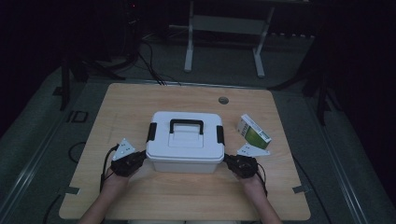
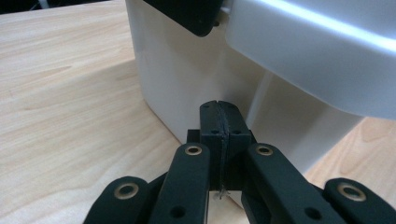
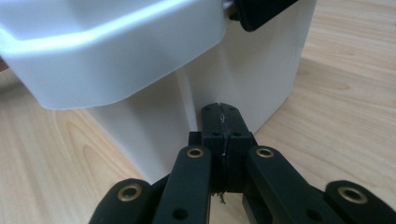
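Both forearms come in from the near edge. The left gripper point(image 1: 141, 158) sits at the near-left lower corner of the white box point(image 1: 185, 140), the right gripper point(image 1: 229, 161) at its near-right corner, tips close against the box walls. Jaws of both are pressed fully together, nothing between them. One white box with a black handle point(image 1: 187, 124) and two black side latches, centre of the table point(image 1: 126, 105). One green-and-white carton point(image 1: 252, 131) right of it. Light wood tabletop, dark room, grey floor, white desk frame point(image 1: 224, 39) behind.

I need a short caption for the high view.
Two shut grippers flank a white lidded box on a wooden table.
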`<act>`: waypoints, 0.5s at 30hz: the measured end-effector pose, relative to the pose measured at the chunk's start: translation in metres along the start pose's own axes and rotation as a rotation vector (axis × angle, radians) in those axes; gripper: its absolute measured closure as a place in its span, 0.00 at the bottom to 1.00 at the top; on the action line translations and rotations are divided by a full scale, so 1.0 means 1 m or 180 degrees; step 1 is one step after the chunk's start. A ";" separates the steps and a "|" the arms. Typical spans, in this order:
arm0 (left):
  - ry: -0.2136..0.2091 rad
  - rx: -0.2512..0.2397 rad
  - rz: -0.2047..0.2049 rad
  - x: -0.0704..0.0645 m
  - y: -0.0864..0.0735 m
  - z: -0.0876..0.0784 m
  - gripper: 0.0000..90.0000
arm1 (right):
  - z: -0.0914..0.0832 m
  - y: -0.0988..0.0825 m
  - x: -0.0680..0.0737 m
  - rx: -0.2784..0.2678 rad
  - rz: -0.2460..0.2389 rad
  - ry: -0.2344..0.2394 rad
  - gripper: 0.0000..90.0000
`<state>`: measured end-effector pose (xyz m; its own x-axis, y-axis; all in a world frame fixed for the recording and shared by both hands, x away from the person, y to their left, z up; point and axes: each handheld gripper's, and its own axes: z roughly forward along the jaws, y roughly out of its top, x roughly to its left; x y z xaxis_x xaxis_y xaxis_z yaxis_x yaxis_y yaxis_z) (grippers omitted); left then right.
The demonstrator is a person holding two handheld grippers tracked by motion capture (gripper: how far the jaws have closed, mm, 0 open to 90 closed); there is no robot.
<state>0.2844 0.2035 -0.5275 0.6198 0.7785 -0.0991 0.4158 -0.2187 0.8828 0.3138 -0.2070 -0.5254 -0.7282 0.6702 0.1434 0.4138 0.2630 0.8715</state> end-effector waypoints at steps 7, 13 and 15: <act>0.0017 0.0018 0.0068 -0.011 -0.003 -0.005 0.99 | -0.009 -0.007 0.004 -0.0013 0.0054 0.0028 1.00; -0.0008 0.0027 -0.0004 -0.015 -0.004 -0.006 0.99 | -0.013 -0.010 0.007 -0.0013 0.0060 0.0005 1.00; -0.0035 0.0003 -0.0005 -0.018 -0.006 -0.007 0.99 | -0.015 -0.010 0.007 -0.0007 0.0048 -0.0006 1.00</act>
<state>0.2661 0.1951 -0.5276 0.6264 0.7723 -0.1054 0.4173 -0.2180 0.8822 0.2960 -0.2153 -0.5261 -0.7209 0.6753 0.1557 0.4234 0.2513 0.8704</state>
